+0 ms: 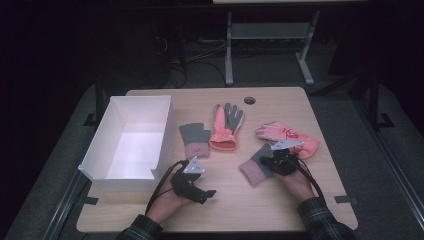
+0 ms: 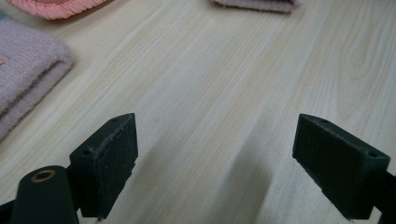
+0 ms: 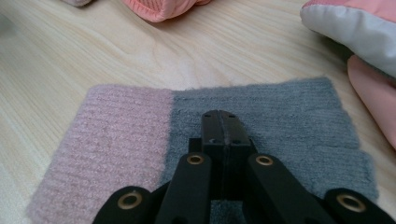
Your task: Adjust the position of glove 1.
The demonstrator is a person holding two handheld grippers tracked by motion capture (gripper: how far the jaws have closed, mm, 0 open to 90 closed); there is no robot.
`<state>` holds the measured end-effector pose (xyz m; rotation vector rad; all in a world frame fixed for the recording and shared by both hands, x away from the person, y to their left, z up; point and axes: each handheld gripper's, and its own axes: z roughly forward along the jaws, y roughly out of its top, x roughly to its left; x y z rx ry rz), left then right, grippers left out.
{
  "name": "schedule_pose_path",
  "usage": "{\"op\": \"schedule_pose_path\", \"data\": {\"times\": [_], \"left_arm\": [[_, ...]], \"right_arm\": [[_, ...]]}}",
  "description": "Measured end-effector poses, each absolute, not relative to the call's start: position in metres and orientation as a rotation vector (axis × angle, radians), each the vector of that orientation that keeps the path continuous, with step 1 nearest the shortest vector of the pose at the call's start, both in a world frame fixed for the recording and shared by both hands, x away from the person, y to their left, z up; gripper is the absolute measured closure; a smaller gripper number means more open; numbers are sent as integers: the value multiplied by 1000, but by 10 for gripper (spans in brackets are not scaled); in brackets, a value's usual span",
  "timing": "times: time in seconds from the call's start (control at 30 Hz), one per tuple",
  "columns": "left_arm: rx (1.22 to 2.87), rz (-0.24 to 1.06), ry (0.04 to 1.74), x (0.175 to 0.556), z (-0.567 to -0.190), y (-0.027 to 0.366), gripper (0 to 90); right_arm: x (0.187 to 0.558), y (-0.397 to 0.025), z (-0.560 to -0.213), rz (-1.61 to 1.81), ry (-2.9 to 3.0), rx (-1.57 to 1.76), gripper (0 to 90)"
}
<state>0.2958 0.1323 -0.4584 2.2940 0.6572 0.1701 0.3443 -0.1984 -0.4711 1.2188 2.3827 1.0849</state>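
Observation:
A fingerless knit glove (image 1: 252, 169), pink at the cuff and grey at the hand, lies flat on the wooden table (image 1: 260, 205). My right gripper (image 1: 268, 161) hovers over it. In the right gripper view the jaws are pressed together, tips (image 3: 222, 119) resting over the grey half of that glove (image 3: 126, 149), with no fabric visible between them. Its twin glove (image 1: 195, 140) lies left of centre. My left gripper (image 1: 208, 193) stands open above bare wood; in the left gripper view its jaws (image 2: 215, 158) are wide apart, and the twin's pink cuff (image 2: 28, 65) lies at the left.
A white open box (image 1: 165, 135) stands at the table's left. An orange and grey work glove (image 1: 226, 125) lies at the middle, and a pink and white glove (image 1: 287, 136) at the right. A cable hole (image 1: 249, 100) marks the far edge.

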Motion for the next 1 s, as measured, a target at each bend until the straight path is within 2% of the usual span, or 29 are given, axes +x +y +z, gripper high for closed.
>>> {"op": "schedule_pose_path", "data": {"times": [1.0], "left_arm": [[2310,153,670,296,-459,134,137]], "right_arm": [[289,-157,-464,1049,2535,1130,900]]}}
